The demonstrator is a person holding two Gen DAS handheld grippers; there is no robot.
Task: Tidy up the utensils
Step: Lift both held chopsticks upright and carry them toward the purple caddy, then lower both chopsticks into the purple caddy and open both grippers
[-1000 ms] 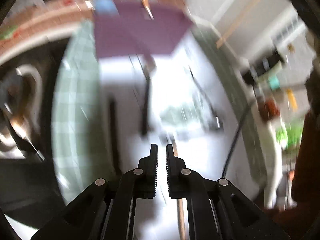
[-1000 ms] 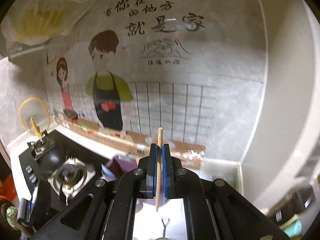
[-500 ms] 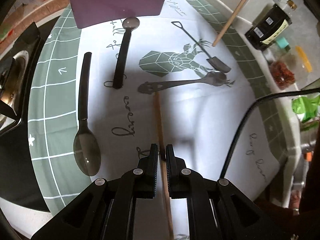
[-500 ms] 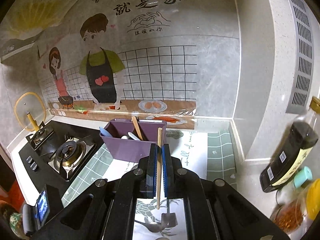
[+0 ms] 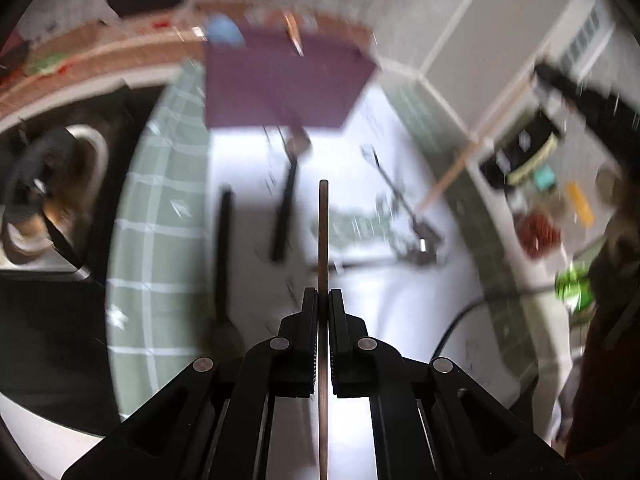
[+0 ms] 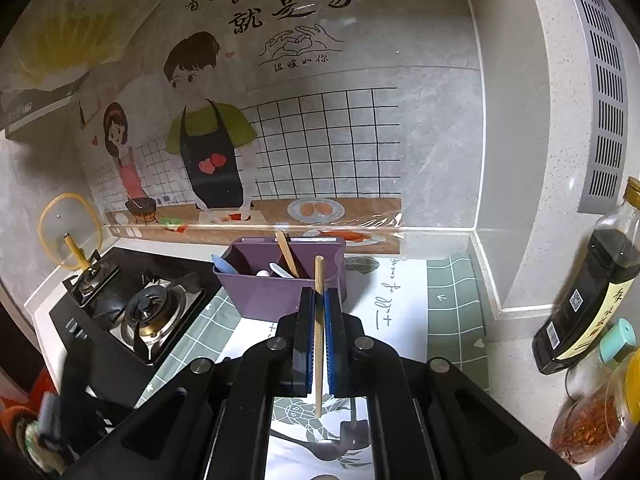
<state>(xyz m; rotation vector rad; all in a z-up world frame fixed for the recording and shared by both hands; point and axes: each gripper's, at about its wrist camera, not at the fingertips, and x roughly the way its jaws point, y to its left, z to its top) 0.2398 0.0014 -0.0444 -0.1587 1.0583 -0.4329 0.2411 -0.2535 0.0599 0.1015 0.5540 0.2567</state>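
My left gripper is shut on a wooden chopstick and holds it above the mat; the view is blurred. My right gripper is shut on another wooden chopstick, held upright in front of the purple utensil box. That right chopstick also shows in the left wrist view. The box stands at the mat's far end and holds a chopstick and spoons. On the mat lie two black spoons, a small metal shovel spoon and a metal spoon.
A gas stove is left of the green-and-white mat. A soy sauce bottle and a chili jar stand at the right by the wall. A black cable crosses the mat's right side.
My left gripper has lifted the chopstick off the mat and tilted up toward the box. My right gripper has come a little closer to the box with its chopstick.
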